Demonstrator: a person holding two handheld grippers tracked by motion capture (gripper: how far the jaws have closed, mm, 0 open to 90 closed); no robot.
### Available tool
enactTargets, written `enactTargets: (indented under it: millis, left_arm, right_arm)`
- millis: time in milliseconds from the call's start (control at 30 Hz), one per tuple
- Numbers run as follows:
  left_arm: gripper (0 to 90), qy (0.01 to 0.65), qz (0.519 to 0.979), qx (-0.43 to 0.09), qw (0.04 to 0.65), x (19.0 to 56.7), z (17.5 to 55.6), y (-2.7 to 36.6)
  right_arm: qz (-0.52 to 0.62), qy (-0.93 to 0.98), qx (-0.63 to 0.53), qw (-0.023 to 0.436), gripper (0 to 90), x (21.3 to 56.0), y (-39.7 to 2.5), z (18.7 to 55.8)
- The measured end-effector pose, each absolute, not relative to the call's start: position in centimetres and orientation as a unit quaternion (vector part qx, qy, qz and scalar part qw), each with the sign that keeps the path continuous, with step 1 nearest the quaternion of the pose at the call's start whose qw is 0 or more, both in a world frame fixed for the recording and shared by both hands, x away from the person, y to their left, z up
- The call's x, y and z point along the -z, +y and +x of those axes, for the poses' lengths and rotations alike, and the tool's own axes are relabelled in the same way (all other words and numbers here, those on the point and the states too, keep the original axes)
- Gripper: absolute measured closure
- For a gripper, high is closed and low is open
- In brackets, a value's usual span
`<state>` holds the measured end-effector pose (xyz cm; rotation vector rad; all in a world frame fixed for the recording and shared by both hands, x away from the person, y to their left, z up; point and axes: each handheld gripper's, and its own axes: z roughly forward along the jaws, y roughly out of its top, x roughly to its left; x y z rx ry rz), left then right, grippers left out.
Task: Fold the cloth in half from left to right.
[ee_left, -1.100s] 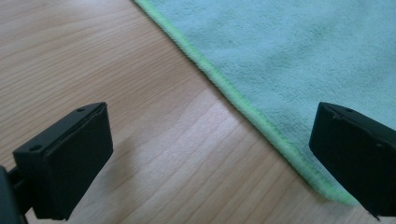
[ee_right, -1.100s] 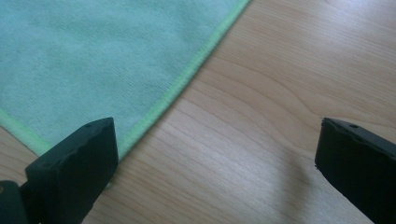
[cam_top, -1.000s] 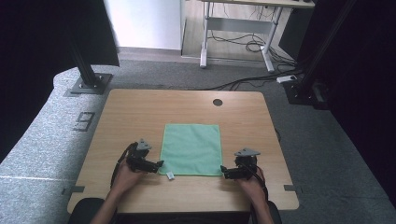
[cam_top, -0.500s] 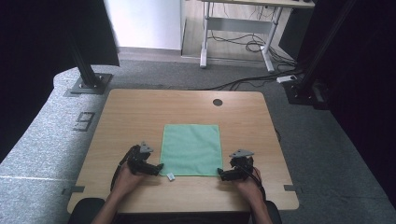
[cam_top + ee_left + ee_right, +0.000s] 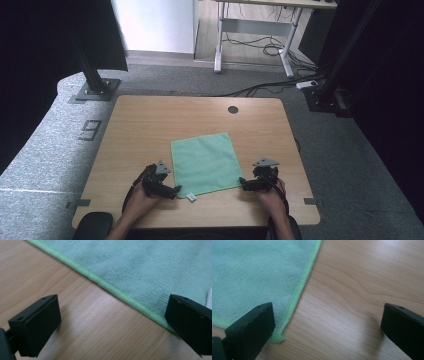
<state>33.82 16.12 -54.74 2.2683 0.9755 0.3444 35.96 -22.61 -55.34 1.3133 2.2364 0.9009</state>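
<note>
1. Cloth (image 5: 205, 163) is judged soft, light and limp: one green microfibre square, lying flat on the table (image 5: 150, 125), nearer the person's edge than the round cable hole (image 5: 233, 109), which lies beyond the cloth's far edge.
2. Sagging and folding are to be expected once it is lifted; no fragility is judged, and the nap should be held well by the black pads.
3. Hold is best taken at the two near corners, where the stitched hem (image 5: 110, 287) gives a firmer ridge to be pinched.
4. Left gripper (image 5: 171, 190) is held at the cloth's near left corner, its jaws spread wide, one over bare wood and one over the hem; nothing is grasped.
5. Right gripper (image 5: 242, 183) is held at the cloth's near right corner (image 5: 277, 338), jaws likewise wide and empty, the corner lying just beside one jaw.
6. Count: one cloth, one small white tag (image 5: 190, 196) at its near edge, two grippers, one table.
</note>
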Motion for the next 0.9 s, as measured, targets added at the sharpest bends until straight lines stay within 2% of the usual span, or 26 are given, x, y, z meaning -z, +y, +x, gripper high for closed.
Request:
enactTargets:
  millis: [467, 900]
  left_arm:
    - [0.0, 0.365, 0.862, -0.131, 0.328, 54.5, 34.4, 16.2]
    - [0.0, 0.386, 0.844, -0.140, 0.346, 53.1, 38.1, 17.5]
  right_arm:
    - [0.472, 0.791, -0.338, 0.194, 0.0, 55.7, -23.5, 36.2]
    - [0.472, 0.791, -0.338, 0.194, 0.0, 55.7, -23.5, 36.2]
